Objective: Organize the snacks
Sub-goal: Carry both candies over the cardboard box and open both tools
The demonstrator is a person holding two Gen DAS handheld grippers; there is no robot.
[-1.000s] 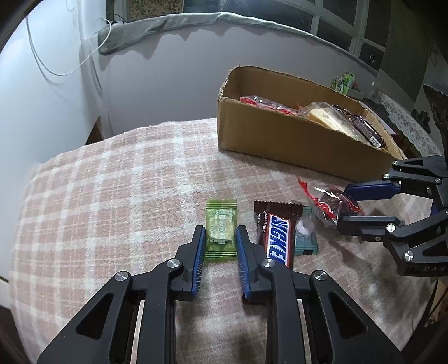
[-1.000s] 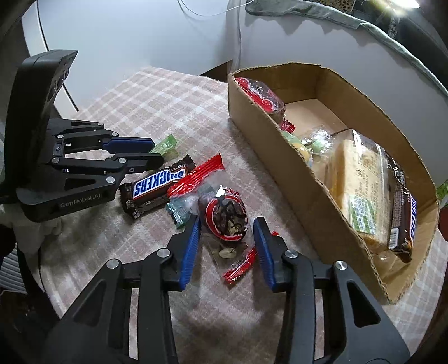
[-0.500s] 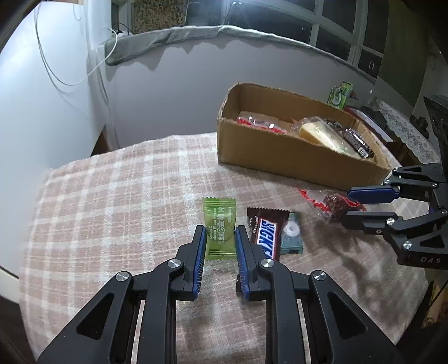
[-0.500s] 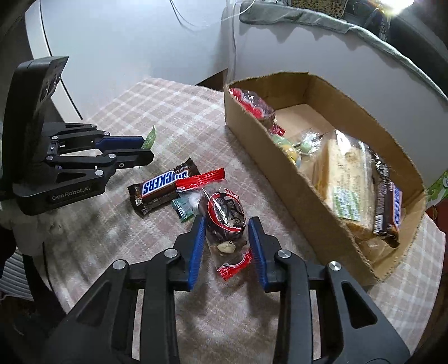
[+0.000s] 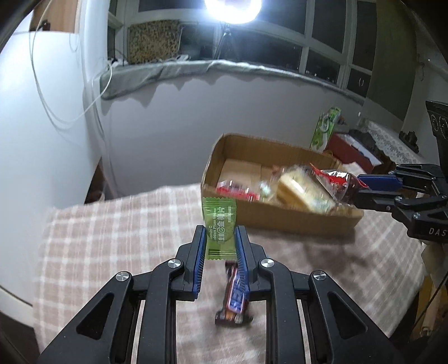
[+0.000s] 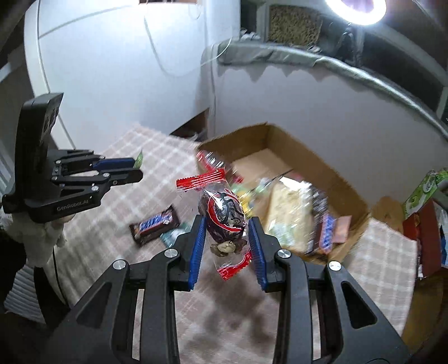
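My left gripper (image 5: 219,238) is clamped on the green candy packet (image 5: 219,224), which now hangs clear of the tabletop; a second ago it lay flat on the cloth with my blue pads either side of it. My right gripper (image 6: 225,235) is closed on the clear red-ended snack bag (image 6: 224,215), its dark contents bulging between the pads; a second ago that bag lay on the cloth between wider jaws, and now it is up in the air too.

Below my left gripper the Snickers bar (image 5: 233,301) lies on the cloth, blurred. In the right wrist view a small teal packet (image 6: 173,233) lies just beside it.

The tabletop (image 5: 112,238) is covered with a pink and cream checked cloth. Beyond both held snacks stands the open cardboard box (image 5: 280,218), with a pale wrapped cake, a red-wrapped pack and a chocolate bar inside; its contents are smeared by motion.

Farther back there is a white curved wall with a loose white cable (image 5: 44,92), a grey cloth (image 5: 196,70) draped over a ledge, dark window panes, and a bright ring light (image 5: 232,9) on a stand. A green carton (image 5: 326,126) stands behind the box.
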